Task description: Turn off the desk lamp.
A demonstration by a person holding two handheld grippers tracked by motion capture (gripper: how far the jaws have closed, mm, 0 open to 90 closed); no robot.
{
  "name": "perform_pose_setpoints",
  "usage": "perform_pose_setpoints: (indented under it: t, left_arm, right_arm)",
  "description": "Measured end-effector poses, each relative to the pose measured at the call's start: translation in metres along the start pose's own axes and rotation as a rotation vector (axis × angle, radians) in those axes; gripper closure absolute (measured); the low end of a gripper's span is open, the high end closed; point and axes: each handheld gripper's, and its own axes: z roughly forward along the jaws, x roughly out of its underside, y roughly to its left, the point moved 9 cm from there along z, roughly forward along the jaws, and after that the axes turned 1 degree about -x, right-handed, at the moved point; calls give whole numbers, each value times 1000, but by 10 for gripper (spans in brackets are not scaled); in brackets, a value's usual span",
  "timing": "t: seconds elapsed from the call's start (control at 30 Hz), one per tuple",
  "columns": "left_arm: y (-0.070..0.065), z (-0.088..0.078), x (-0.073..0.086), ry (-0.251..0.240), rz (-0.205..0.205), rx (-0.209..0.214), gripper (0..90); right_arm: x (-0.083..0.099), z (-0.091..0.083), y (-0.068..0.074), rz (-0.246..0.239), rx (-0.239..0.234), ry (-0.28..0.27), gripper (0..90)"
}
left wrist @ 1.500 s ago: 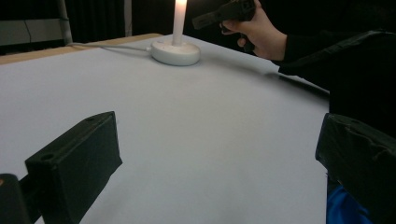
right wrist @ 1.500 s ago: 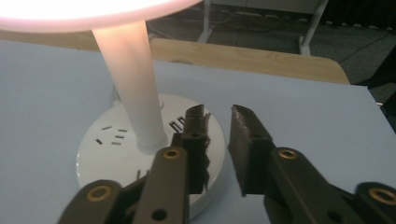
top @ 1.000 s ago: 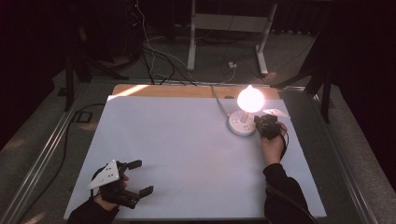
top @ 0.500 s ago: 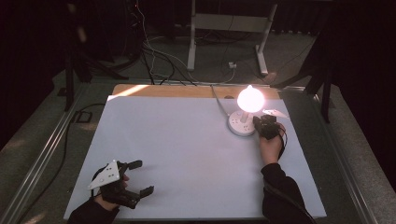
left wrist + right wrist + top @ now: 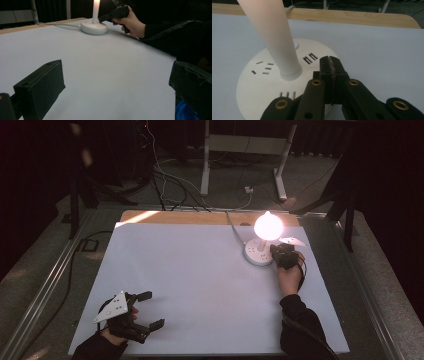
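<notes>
Most of the white table top [image 5: 200, 285] is wide open, so a gripper can slide pretty much anywhere across the middle. The only real obstacle sits at the far right: a round power strip base [image 5: 257, 254] with a lit lamp [image 5: 268, 226] sticking straight up from it and a cord [image 5: 231, 220] running off the back edge. The right gripper [image 5: 280, 255], jaws pressed together, crowds that base's right side. The left gripper [image 5: 150, 310] sits near the front left corner, jaws apart.

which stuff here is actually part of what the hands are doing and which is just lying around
In use:
round socket base
lit bulb
right gripper, shut, at the base
base's cable

Idle or background:
left gripper, open
white table cover
floor cables
</notes>
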Motion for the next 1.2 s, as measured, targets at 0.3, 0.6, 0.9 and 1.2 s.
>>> perform_pose_setpoints:
  t: [0.3,0.6,0.9,1.2]
  left_arm:
    - [0,0,0,-2,-5,2,6]
    - [1,0,0,-2,-8,0,6]
    - [0,0,0,3,-2,0,6]
    - [0,0,-1,0,0,-3,7]
  right_arm:
    - [1,0,1,-44,19,-2,900]
    - [-11,-9,-1,-14,-10,-29,899]
    - [-16,-12,0,-28,-6,-31,899]
    - [-10,-7,1,-29,-8,-16,899]
